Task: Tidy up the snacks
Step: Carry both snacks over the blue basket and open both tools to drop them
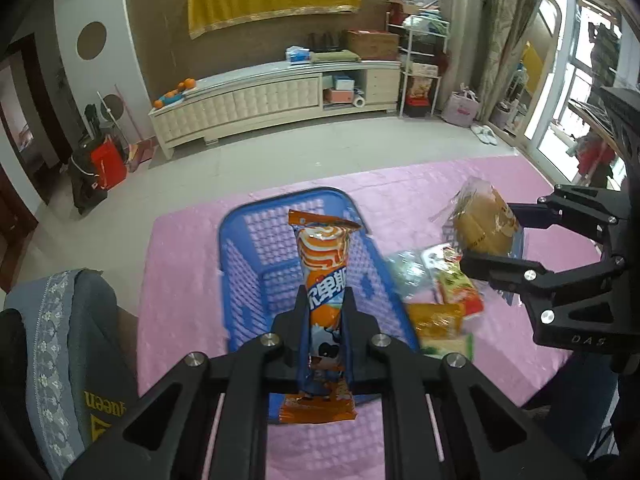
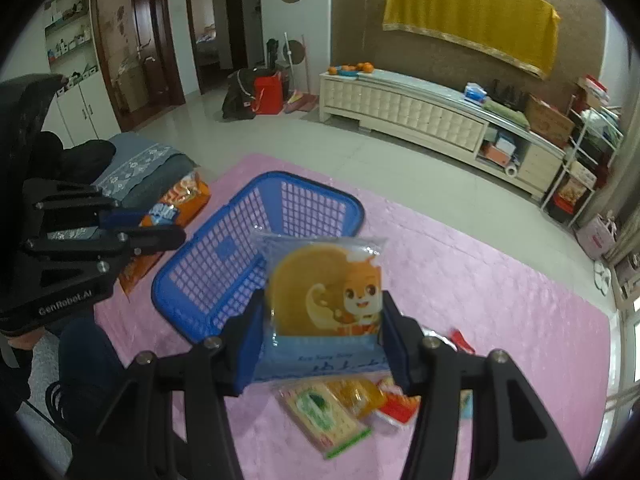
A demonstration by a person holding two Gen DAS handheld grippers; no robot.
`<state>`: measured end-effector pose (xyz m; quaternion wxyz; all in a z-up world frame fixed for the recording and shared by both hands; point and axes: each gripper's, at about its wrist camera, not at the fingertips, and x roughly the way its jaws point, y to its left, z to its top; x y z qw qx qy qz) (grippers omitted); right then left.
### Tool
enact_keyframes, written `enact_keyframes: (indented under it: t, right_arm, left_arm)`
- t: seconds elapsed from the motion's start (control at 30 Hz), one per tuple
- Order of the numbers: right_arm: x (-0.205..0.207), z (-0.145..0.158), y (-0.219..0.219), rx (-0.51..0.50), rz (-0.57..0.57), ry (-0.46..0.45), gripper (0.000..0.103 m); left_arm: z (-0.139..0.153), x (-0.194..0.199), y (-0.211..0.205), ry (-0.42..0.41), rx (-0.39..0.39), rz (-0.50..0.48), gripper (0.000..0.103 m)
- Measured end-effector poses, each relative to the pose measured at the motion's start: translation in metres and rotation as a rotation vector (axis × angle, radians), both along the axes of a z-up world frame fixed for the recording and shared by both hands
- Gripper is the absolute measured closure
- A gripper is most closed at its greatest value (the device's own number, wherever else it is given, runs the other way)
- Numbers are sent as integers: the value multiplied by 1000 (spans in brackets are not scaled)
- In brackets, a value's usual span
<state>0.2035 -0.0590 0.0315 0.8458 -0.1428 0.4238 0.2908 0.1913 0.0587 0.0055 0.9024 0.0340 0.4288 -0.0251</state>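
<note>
My left gripper (image 1: 325,292) is shut on a long orange snack packet (image 1: 323,268), held upright above the blue plastic basket (image 1: 240,248). My right gripper (image 2: 322,300) is shut on a clear packet holding a round golden cake with a cartoon print (image 2: 324,292), lifted over the pink table near the basket (image 2: 256,208). In the left wrist view the right gripper (image 1: 480,236) hangs to the right with the cake packet (image 1: 482,220). The right wrist view shows the left gripper (image 2: 168,224) at the left with the orange packet (image 2: 180,204). The basket looks empty.
Several loose snack packets (image 2: 340,404) lie on the pink tablecloth (image 2: 480,300) right of the basket, also visible as a pile (image 1: 436,300). A grey cushioned seat (image 1: 68,320) stands at the table's left. Beyond the table are floor and a long white cabinet (image 1: 260,96).
</note>
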Motion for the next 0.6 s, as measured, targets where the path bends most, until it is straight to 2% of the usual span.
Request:
enact_keyframes:
  t: [0.3, 0.6]
  right_arm:
    - [52, -30, 45, -40, 28, 54, 45]
    - [85, -54, 69, -72, 22, 87, 45]
  left_arm:
    - [-26, 44, 42, 54, -39, 20, 91]
    - [-47, 80, 53, 79, -65, -25, 91]
